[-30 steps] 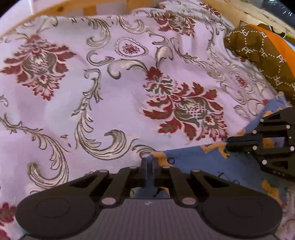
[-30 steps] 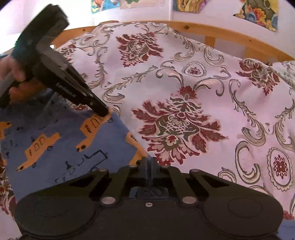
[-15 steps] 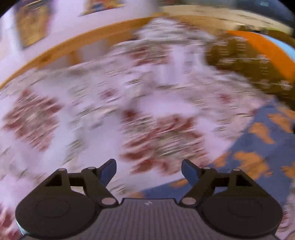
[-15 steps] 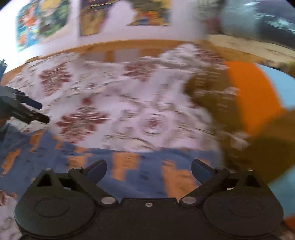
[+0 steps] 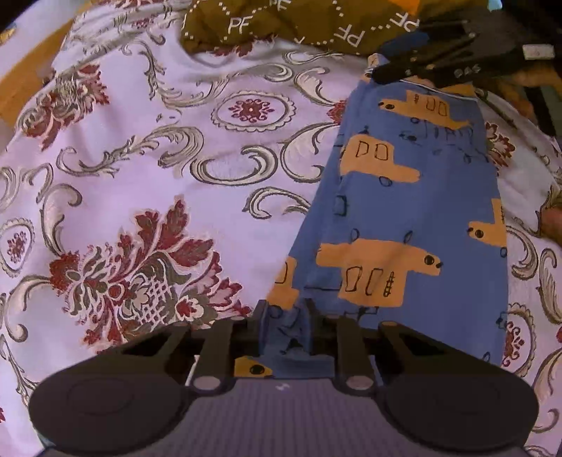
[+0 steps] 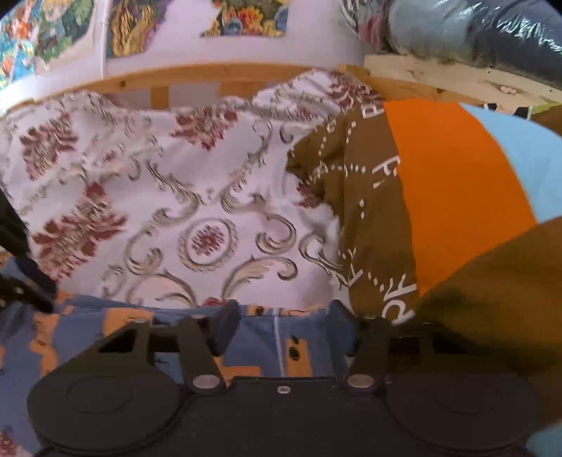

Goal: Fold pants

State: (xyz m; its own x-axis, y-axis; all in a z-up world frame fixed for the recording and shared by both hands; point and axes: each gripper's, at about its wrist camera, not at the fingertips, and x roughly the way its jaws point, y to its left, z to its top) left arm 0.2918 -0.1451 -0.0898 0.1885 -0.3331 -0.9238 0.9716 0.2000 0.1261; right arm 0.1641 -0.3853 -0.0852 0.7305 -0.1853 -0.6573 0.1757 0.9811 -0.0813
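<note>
Pants point(image 5: 404, 218), blue with orange cars, lie in a long strip on the patterned bedspread point(image 5: 140, 147). Left gripper point(image 5: 284, 316) has just been closing, fingers clamped on their near end. Right gripper point(image 6: 279, 327), also closing, straddles their far end, fingers apart.

Pants point(image 5: 404, 218) on bedspread point(image 5: 140, 158) (pillow point(image 5: 281, 24) behind)

Brown pillow point(image 6: 368, 197) beside open bedspread point(image 5: 140, 158)
</note>
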